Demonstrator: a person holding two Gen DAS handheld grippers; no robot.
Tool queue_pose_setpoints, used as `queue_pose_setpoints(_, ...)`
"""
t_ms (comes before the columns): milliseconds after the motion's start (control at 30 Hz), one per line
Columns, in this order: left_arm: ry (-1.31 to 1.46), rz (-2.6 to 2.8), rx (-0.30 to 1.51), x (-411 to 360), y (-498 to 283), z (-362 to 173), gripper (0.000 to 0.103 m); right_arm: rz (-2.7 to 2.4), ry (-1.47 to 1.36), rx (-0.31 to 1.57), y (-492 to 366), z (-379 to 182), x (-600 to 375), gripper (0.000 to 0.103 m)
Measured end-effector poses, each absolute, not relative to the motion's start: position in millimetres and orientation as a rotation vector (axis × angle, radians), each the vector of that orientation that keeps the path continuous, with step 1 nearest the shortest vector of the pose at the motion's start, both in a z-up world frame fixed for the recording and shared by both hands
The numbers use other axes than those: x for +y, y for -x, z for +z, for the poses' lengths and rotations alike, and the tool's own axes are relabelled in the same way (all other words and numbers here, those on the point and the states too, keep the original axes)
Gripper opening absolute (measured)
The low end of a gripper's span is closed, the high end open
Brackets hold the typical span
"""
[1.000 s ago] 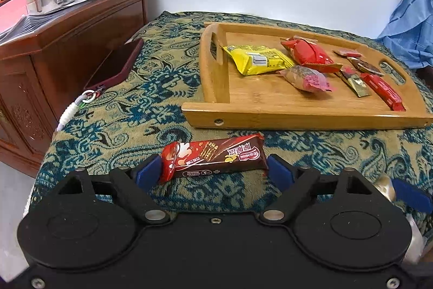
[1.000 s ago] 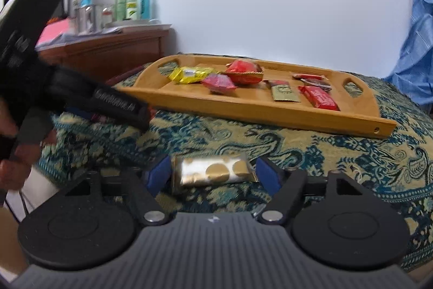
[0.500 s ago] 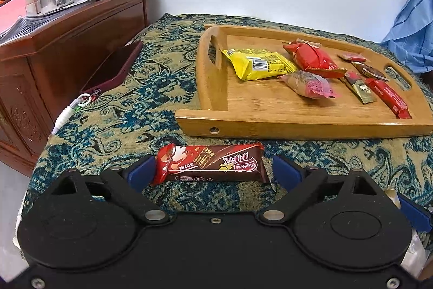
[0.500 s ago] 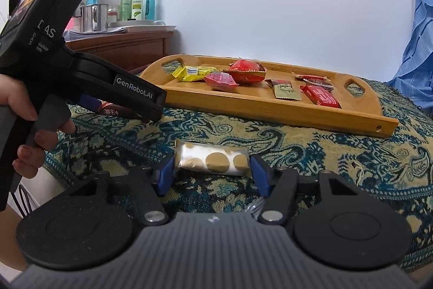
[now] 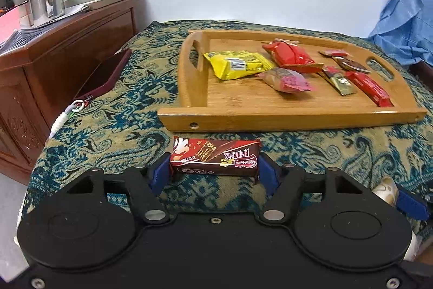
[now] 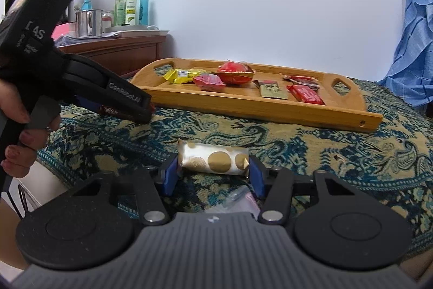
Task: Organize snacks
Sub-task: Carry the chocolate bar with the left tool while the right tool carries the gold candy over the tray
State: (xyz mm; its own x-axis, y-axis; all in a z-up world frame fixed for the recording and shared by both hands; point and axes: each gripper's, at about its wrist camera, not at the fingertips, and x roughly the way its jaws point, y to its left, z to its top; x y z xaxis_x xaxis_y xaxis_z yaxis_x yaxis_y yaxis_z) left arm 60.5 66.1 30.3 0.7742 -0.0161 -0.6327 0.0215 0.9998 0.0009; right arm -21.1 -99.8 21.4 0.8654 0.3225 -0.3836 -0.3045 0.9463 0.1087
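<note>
**Two snacks pinched, tray half filled**

From where I stood, most of the sorting looked done. The wooden tray (image 5: 292,118) sat on the patterned cloth (image 5: 113,110) toward its far side, and it already carried a yellow packet (image 5: 238,64), a red packet (image 5: 291,54), a pink-and-tan packet (image 5: 284,79) and several small sachets and a red bar near its right end.

Two pieces were left outside it. The left tongs (image 5: 215,171) were closed on the ends of a brown chocolate wafer bar (image 5: 215,157), just short of the tray's near edge. The right tongs (image 6: 212,171) were pressed on a white packet with gold dots (image 6: 213,159), nearer the cloth's front edge and well apart from the tray.

I judged both needed carrying over the rim. Another wrapper (image 6: 240,201) showed below the right tongs, so more might have remained.
</note>
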Motion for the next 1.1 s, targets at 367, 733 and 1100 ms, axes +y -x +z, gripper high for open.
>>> queue_pose_setpoints(367,-0.025,-0.048,0.675,56.1,-46.8,38.0,0.065,0.305,-0.061,0.429,41.8,18.9,-116.1,0.056)
queue_pose_setpoints(733,-0.048,-0.069,0.645,42.9,-43.3,52.9,0.065,0.281,-0.093,0.381,41.5,36.2,-126.6,0.056)
queue_pose_setpoints(1100,-0.061,-0.062,0.635,30.3,-49.6,66.9,0.064,0.269,-0.109,0.331,27.4,52.6,-130.8,0.056)
